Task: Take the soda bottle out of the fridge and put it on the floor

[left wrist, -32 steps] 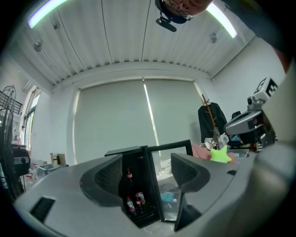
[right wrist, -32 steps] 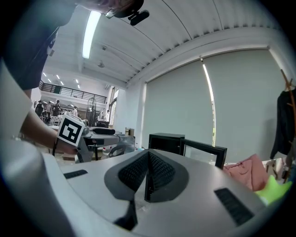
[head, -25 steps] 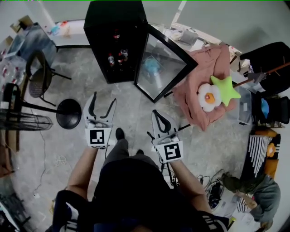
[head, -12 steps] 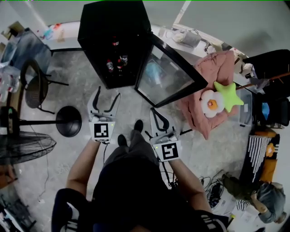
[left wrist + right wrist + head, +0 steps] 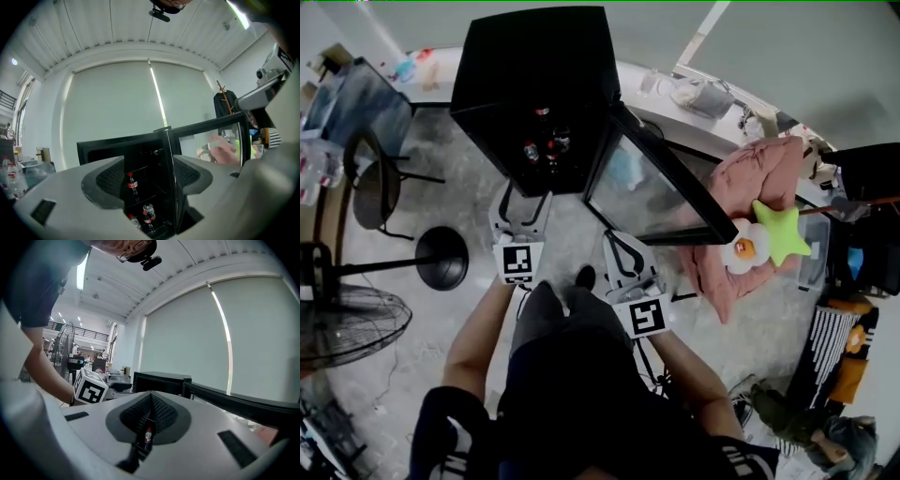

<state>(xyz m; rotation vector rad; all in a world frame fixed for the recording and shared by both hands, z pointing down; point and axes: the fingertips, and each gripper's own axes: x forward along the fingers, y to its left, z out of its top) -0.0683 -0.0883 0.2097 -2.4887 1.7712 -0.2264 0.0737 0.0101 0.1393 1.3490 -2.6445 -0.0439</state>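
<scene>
Closer in than a second ago: I have stepped forward, the black upright fridge (image 5: pixel 534 66) now fills the top of the head view, and both tools have come up toward its open front.

- Left tool (image 5: pixel 525 195): jaws spread wide, nothing between them, tips just short of the fridge's front edge.
- Right tool (image 5: pixel 623 246): jaws drawn together on nothing, hanging back near the foot of the swung-out glass door (image 5: pixel 656 187).
- Target: a dark soda bottle (image 5: pixel 132 183) with red cap and red label, standing upright and alone on the upper shelf. Three more bottles (image 5: pixel 149 213) cluster on the shelf below.
- Position: the left gripper view frames the soda bottle squarely between my spread jaws, but well apart and deeper inside; the reach is not yet made.
- Handling, my guess: plastic, looks full, so moderately heavy; the round, smooth wall may slip and give a little. Best hold is across the straight body at the label, kept upright.
- Grey stone-patterned floor (image 5: pixel 473 202) beside the fridge is where it will go.
</scene>
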